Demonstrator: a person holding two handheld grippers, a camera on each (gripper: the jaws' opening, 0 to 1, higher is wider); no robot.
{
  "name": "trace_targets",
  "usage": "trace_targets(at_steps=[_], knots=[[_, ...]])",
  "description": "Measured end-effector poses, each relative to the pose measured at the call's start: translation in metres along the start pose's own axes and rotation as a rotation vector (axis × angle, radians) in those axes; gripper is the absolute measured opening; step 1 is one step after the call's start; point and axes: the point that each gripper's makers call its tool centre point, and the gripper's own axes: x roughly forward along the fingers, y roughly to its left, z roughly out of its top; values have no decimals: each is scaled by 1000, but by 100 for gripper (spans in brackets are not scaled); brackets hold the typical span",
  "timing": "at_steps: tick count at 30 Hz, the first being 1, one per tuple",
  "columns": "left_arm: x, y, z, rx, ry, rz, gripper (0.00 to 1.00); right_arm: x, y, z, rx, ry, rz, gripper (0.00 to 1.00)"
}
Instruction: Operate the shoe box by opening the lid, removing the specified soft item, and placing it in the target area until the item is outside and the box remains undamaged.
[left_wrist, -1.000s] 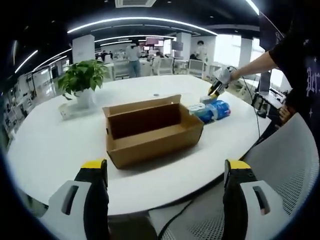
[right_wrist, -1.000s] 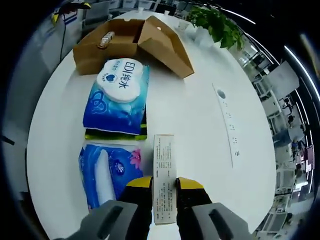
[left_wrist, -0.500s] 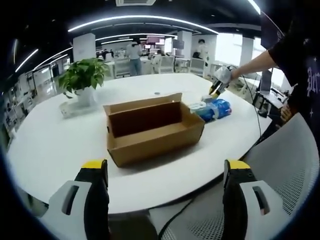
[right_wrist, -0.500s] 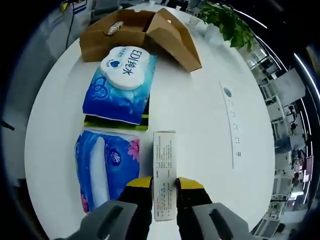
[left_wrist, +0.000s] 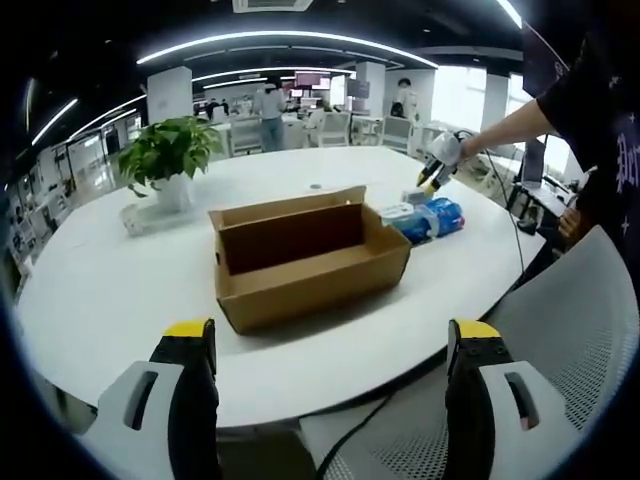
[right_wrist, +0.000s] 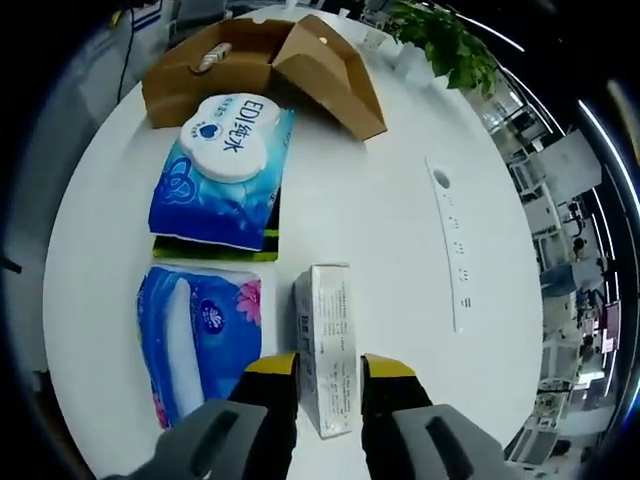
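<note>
Since the earlier frame the right gripper (right_wrist: 328, 372) has let go: its jaws stand apart on either side of the white carton (right_wrist: 326, 345), which now lies on the white surface (right_wrist: 400, 200) just beside the blue tissue pack (right_wrist: 198, 335) — placement looks done. Left gripper (left_wrist: 330, 345) hangs spread and empty, well apart from the shoe box (left_wrist: 305, 258).

Shoe box lid is open, box looks sound. In the right gripper view a small pale item (right_wrist: 208, 58) lies inside — possibly a tube, too small to tell. Wet-wipes pack (right_wrist: 218, 165) lies outside, near the box.
</note>
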Motion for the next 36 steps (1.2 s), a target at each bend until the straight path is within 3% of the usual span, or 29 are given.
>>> trace_targets(at_steps=[9, 20, 28, 36], knots=[[1, -2, 0, 8, 1, -18, 94, -15, -3, 11, 18, -33, -9, 25], [0, -2, 3, 12, -25, -22, 94, -32, 1, 40, 57, -96, -11, 34], [0, -4, 6, 19, -41, -31, 94, -49, 4, 77, 107, -200, 1, 38], [0, -6, 9, 24, -53, -41, 94, -59, 22, 118, 80, -287, 52, 43]])
